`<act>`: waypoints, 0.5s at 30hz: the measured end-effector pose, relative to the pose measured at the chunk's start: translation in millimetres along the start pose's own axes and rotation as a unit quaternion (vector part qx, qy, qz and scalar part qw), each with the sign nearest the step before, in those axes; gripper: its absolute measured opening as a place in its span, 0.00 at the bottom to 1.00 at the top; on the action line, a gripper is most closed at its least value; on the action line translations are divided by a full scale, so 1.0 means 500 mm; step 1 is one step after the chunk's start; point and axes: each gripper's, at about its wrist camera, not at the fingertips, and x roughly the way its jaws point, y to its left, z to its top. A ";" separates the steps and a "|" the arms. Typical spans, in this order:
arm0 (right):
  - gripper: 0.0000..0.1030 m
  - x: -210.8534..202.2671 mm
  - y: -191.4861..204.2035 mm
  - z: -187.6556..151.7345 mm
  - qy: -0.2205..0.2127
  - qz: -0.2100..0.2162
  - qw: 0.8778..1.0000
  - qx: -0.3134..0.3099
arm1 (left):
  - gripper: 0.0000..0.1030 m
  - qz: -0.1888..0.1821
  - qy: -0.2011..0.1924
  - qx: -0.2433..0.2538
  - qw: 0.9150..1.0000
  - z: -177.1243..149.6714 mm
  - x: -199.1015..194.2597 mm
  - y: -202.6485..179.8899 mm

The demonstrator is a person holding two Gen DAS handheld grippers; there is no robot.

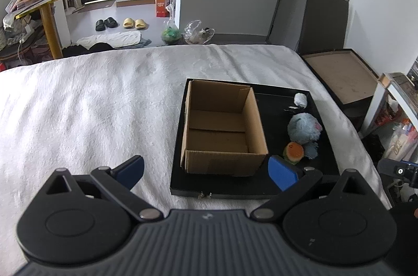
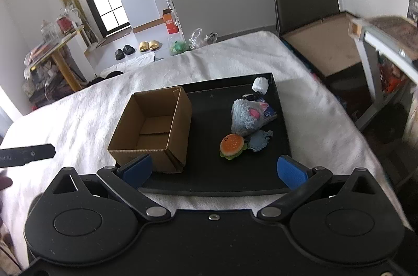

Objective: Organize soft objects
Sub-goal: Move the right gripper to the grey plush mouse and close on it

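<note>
While both the left gripper (image 1: 206,172) and right gripper (image 2: 214,170) are held wide open and empty, plush toys (image 2: 245,116) are seen along the tray's (image 2: 209,179) right edge beside the cardboard box (image 2: 154,137).

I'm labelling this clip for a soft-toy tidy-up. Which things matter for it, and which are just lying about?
Job:
box
tray
blue plush
burger toy
blue scrap
white toy
left tongs and right tongs, both open

Lying about:
slippers
bags
side table
</note>
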 end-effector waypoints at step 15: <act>0.99 0.113 -0.037 0.028 0.018 -0.006 1.000 0.018 | 0.95 0.025 0.034 -0.034 0.999 0.032 0.126 0.036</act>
